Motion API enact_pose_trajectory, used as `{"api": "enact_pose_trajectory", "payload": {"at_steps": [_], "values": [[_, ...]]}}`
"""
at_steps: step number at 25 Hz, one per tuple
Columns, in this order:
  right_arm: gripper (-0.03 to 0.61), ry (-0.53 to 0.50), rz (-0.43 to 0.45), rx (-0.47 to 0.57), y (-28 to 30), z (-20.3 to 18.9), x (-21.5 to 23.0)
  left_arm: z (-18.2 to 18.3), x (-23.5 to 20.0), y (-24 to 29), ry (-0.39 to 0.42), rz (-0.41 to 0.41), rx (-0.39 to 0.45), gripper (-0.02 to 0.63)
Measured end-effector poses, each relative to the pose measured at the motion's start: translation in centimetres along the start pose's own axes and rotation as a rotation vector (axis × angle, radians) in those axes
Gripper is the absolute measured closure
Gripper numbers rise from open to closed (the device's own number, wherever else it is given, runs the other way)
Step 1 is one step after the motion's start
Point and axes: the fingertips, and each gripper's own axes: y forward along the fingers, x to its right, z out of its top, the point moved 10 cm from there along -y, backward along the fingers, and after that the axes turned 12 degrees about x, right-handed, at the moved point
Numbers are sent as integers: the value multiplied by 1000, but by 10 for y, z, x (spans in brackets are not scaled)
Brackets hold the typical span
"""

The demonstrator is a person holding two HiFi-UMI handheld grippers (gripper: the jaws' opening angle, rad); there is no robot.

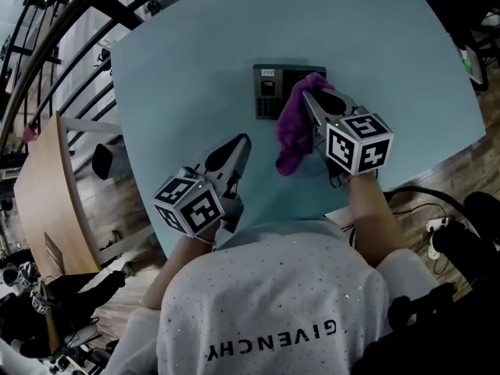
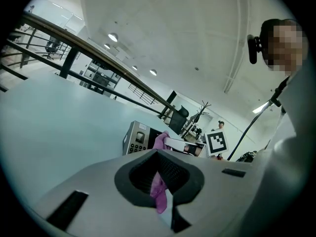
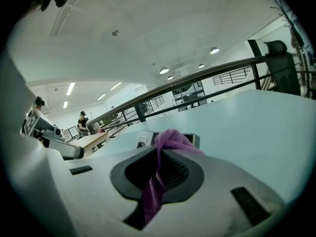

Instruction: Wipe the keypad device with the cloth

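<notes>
The right gripper (image 1: 312,98) gripped the purple cloth (image 1: 292,131) tight over the keypad device (image 1: 268,92) on the desk (image 1: 187,84) — the left gripper (image 1: 241,144), jaws drawn together, hovered nearby, clear of the cloth.

On the table (image 1: 180,69) the keypad device (image 1: 269,92) lies at the person's twelve o'clock. The cloth (image 1: 293,131) covers its right part and trails toward five o'clock, in the right gripper (image 1: 309,94). The left gripper (image 1: 241,142) sits at the device's seven o'clock, apart from it.
</notes>
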Motion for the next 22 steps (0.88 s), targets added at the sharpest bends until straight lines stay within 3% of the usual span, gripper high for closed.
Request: {"api": "enact_pose_trajectory", "payload": {"at_steps": [19,22], "values": [[552,30,-183,21,-38,2,33,-3,7,-4,9,-17,1,606],[554,6,-131,66,-38,13,19,-5,9,-5,8,-13,4,606]]}}
